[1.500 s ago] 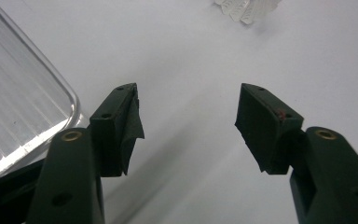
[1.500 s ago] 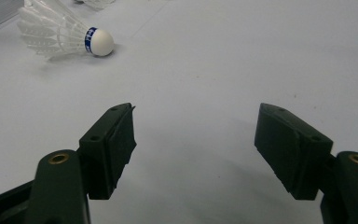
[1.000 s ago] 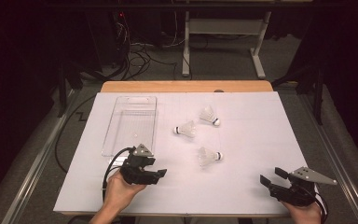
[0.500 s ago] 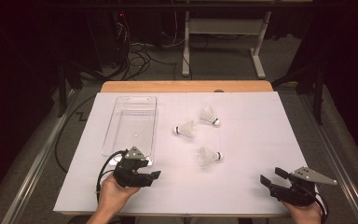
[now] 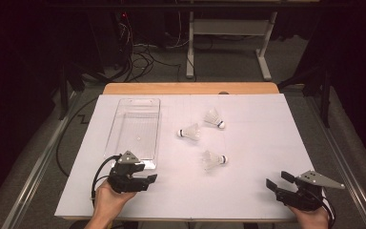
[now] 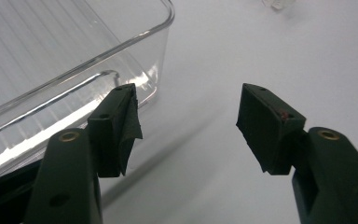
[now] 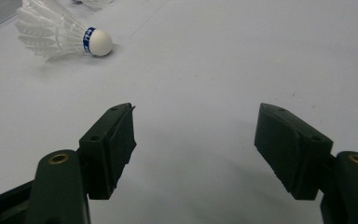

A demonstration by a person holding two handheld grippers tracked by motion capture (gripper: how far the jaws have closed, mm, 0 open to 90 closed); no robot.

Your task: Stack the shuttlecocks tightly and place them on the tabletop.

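Note:
Three white shuttlecocks lie on the white table top [image 5: 257, 157]: one at the back [image 5: 214, 119], one in the middle [image 5: 189, 133] and one nearest me [image 5: 213, 160]. My left gripper [image 5: 148, 177] is open and holds nothing, just off the near right corner of the clear plastic box [image 5: 136, 136]. In the left gripper view its jaws [image 6: 189, 123] stand wide over bare table, with the box corner [image 6: 121, 42] to their left. My right gripper [image 5: 276, 180] is open near the front right edge. In the right gripper view its jaws [image 7: 193, 140] are wide, with the nearest shuttlecock [image 7: 56, 32] ahead and to the left.
The box is empty and lies lengthwise at the table's left. A wooden strip [image 5: 190, 88] runs along the far edge. Beyond it are a metal stand [image 5: 228, 28] and cables [image 5: 138, 57] on the floor. Each gripper trails a black cable.
My left gripper has drifted to the left and slightly toward me, still open. The right gripper and the shuttlecocks have not moved.

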